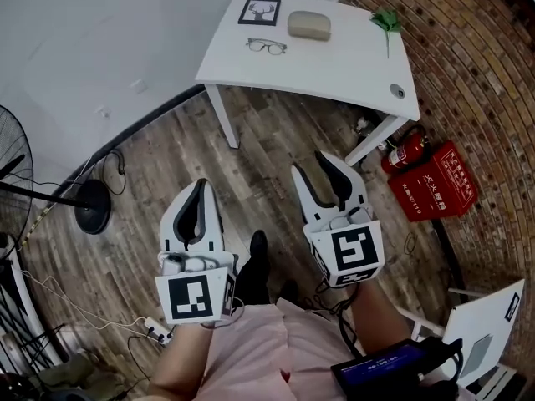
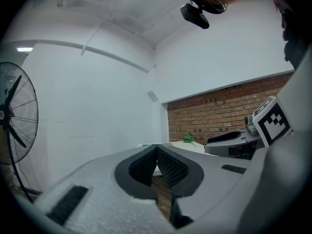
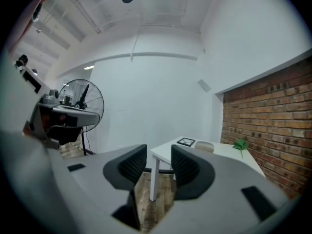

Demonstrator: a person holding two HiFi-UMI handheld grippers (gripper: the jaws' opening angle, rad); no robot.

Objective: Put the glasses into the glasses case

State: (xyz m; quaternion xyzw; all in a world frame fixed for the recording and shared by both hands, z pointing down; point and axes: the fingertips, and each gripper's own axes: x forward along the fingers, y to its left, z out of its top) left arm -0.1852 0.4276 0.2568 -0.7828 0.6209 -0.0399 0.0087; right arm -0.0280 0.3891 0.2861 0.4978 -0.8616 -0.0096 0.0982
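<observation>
Far ahead, the glasses (image 1: 267, 47) lie open on the white table (image 1: 334, 65), with the beige glasses case (image 1: 309, 25) shut just behind them to the right. Both grippers hover over the wooden floor, well short of the table. My left gripper (image 1: 198, 185) is shut with nothing in it; its pads meet at the tips in the left gripper view (image 2: 156, 146). My right gripper (image 1: 316, 165) is open and empty, and its view (image 3: 158, 152) shows the table corner through the gap and the case (image 3: 204, 146) beyond. The glasses are too small to make out in either gripper view.
A framed picture (image 1: 259, 12) and a green sprig (image 1: 387, 21) also lie on the table. A fire extinguisher (image 1: 407, 150) and a red box (image 1: 439, 182) stand by the brick wall at the right. A floor fan (image 1: 17, 182) and cables are at the left, and a white chair (image 1: 481, 324) at the lower right.
</observation>
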